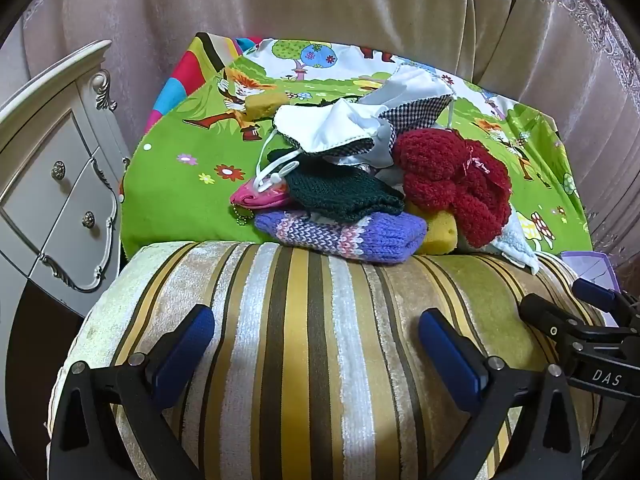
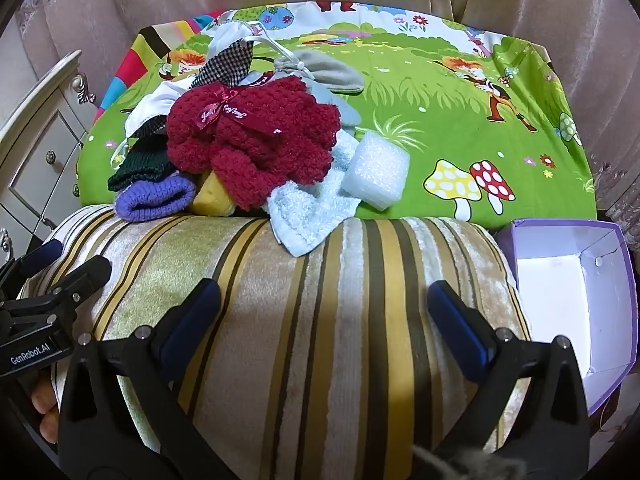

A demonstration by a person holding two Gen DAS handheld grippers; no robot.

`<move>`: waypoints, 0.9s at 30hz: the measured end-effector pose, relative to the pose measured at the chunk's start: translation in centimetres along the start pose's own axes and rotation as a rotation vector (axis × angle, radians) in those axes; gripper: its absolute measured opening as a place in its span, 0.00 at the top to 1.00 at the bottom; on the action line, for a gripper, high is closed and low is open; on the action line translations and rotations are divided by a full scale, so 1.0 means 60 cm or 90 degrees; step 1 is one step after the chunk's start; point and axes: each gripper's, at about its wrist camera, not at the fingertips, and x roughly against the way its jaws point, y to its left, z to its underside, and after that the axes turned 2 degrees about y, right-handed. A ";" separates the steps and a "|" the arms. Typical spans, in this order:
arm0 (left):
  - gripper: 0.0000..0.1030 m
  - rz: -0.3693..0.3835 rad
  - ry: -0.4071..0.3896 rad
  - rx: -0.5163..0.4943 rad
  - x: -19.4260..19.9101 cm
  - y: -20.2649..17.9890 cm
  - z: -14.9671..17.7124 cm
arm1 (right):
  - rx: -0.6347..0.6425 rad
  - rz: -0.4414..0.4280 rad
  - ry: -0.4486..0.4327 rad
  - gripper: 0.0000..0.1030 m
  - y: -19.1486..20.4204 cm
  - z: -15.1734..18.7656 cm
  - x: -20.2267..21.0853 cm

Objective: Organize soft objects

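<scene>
A pile of soft things lies on a green cartoon sheet (image 1: 180, 192) behind a striped cushion (image 1: 304, 340). It holds a red fluffy knit (image 1: 452, 184) (image 2: 256, 140), a purple knit piece (image 1: 344, 236) (image 2: 156, 198), a dark green knit (image 1: 340, 192), a yellow sponge (image 1: 440, 232) (image 2: 212, 198), white and checked cloth masks (image 1: 340, 128), a pale blue towel (image 2: 308, 208) and a white foam block (image 2: 376, 172). My left gripper (image 1: 316, 344) is open and empty above the cushion. My right gripper (image 2: 324, 320) is open and empty above the cushion, right of the left one.
An open purple box (image 2: 576, 296) with a white inside stands at the cushion's right. A white ornate drawer cabinet (image 1: 56, 184) stands at the left. Beige curtains (image 1: 320, 8) hang behind the sheet. A grey pouch (image 2: 332, 72) lies behind the pile.
</scene>
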 end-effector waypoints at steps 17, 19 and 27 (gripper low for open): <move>0.00 -0.004 0.001 -0.003 -0.003 -0.005 -0.002 | 0.000 0.003 -0.007 0.00 0.001 0.001 0.002; 0.00 -0.004 0.001 -0.003 -0.003 -0.005 -0.002 | 0.000 0.003 -0.008 0.00 0.001 0.001 0.002; 0.00 -0.004 0.001 -0.003 -0.003 -0.005 -0.002 | 0.000 0.003 -0.008 0.00 0.002 0.001 0.002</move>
